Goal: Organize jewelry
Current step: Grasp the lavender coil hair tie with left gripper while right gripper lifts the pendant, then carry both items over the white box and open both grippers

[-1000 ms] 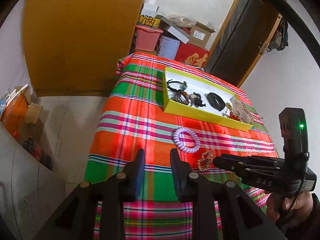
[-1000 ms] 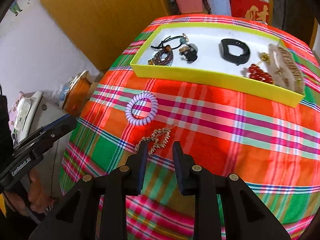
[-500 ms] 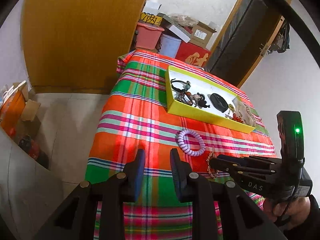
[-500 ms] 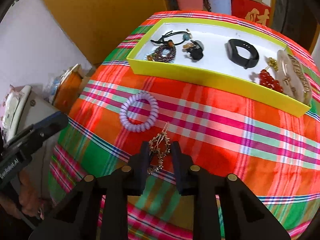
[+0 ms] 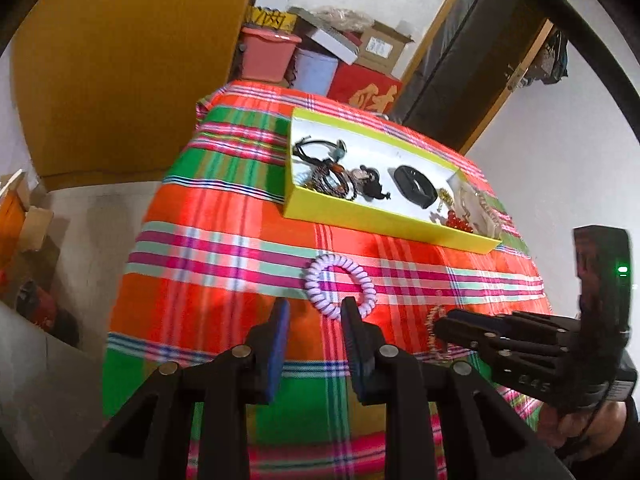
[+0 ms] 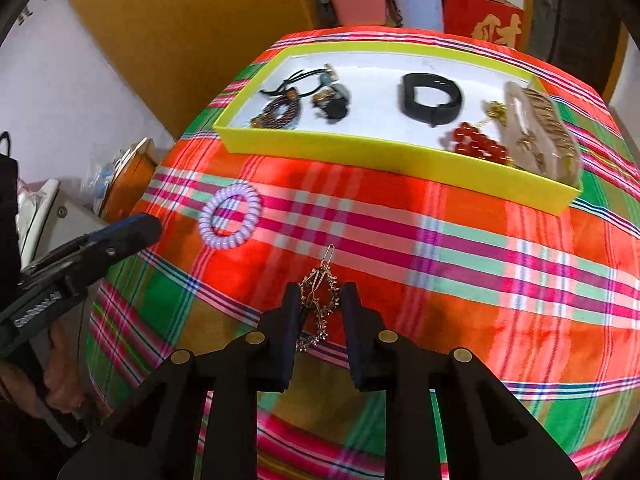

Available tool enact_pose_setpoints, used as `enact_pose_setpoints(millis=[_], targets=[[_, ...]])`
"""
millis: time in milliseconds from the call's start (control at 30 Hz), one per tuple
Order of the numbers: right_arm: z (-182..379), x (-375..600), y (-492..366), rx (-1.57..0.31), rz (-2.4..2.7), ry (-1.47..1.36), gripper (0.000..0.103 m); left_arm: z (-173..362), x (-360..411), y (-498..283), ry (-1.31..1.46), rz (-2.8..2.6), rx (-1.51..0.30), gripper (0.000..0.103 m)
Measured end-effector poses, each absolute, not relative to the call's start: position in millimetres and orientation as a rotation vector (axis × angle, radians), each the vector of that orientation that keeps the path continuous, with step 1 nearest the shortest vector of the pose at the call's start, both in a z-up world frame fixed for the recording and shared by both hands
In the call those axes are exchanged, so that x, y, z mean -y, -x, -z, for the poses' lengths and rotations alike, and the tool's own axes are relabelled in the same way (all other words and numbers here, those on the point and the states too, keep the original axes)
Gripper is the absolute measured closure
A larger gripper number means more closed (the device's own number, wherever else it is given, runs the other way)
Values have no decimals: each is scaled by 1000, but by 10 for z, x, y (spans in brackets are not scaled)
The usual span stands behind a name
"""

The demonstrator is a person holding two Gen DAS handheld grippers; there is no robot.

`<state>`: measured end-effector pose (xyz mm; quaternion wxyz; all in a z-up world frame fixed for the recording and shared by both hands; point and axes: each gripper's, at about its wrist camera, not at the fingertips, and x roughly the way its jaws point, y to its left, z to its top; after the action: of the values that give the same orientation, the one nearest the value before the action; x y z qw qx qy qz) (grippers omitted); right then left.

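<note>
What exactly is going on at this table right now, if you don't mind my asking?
A person is tidying jewelry into a yellow tray using handheld tongs. The right tongs are open around a gold ornamental hair clip lying on the plaid tablecloth, not yet closed on it. The left tongs hover open and empty near a lilac spiral hair tie. Bracelets, a black band and red beads already sit in the tray.

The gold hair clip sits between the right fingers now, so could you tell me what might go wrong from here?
1. The clip is thin, spiky and flat on the cloth; the right gripper, open around it, may pinch fabric or let it slip.
2. Its dangling end could snag the tray wall on the way in.
3. The left gripper hovers near the purple coil, close to the right gripper's path; they might bump.
</note>
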<state>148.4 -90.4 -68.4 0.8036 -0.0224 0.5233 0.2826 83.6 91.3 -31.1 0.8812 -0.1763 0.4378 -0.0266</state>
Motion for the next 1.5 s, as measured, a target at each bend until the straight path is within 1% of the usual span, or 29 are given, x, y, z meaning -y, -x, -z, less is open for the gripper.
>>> enact_pose_setpoints(millis=[67, 233, 400, 433, 467, 500, 533, 733, 1033, 1500], targets=[[667, 972, -1500, -1116, -601, 33, 82, 356, -871, -913, 363, 54, -920, 68], [630, 1113, -1539, -1106, -593, 10, 82, 490, -811, -1110, 349, 9, -953, 67], [629, 1209, -1574, -1104, -587, -10, 82, 508, -652, -1181, 230, -51, -938, 67], [631, 1224, -1578, -1104, -586, -13, 82, 509, -623, -1189, 202, -66, -938, 73], [630, 1240, -1581, -1102, -585, -17, 82, 514, -581, -1200, 164, -89, -937, 85], [627, 1249, -1584, -1101, -585, -19, 82, 519, -561, -1206, 143, -98, -936, 91], [621, 1258, -1580, -1099, -584, -21, 82, 520, -546, -1210, 134, -101, -936, 93], [539, 1323, -1552, -1073, -581, -32, 82, 479, -530, -1184, 170, -58, -948, 94], [325, 1506, -1513, -1018, -559, -60, 82, 67, -434, -1033, 191, -1, -871, 94], [60, 1472, -1844, -930, -556, -55, 82, -314, -493, -1444, 184, 27, -795, 94]])
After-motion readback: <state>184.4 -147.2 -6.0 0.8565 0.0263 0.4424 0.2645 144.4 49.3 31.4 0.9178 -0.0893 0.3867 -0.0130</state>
